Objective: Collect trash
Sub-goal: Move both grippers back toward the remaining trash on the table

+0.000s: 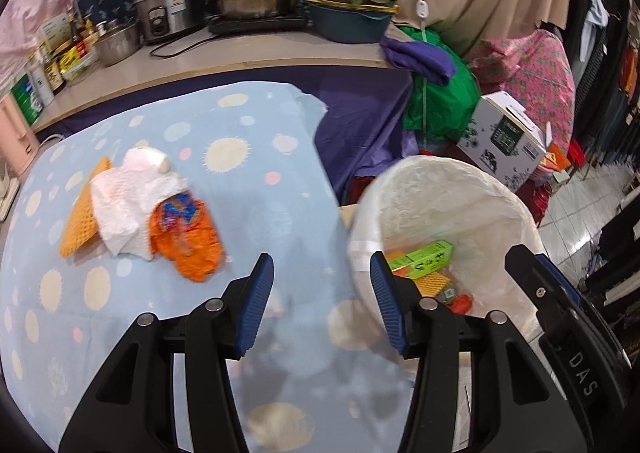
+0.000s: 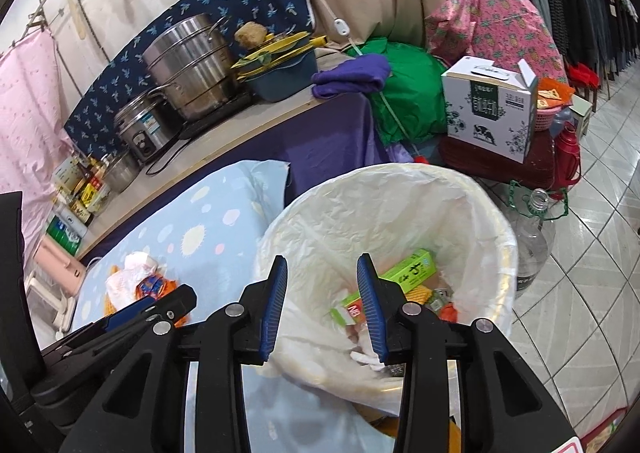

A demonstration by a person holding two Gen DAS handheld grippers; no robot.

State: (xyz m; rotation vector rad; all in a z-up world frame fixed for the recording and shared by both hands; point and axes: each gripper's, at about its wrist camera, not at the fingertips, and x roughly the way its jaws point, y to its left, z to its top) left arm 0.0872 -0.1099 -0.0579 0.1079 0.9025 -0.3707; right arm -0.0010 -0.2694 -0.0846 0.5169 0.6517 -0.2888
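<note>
A: Where's the trash?

B: Some in the lined bin, centre right of the right wrist view: a green box and scraps. The rest lies mid-left in the left wrist view: an orange wrapper, white tissue, a waffle-textured piece.

A: Risks?

B: The pile overlaps, so a pinch may drag only the tissue (the cloth could bunch too).

A: Grippers?

B: The left gripper hangs angled down, jaws apart, empty. The right gripper tilts over the bin, jaws parted, gripping nothing.
</note>
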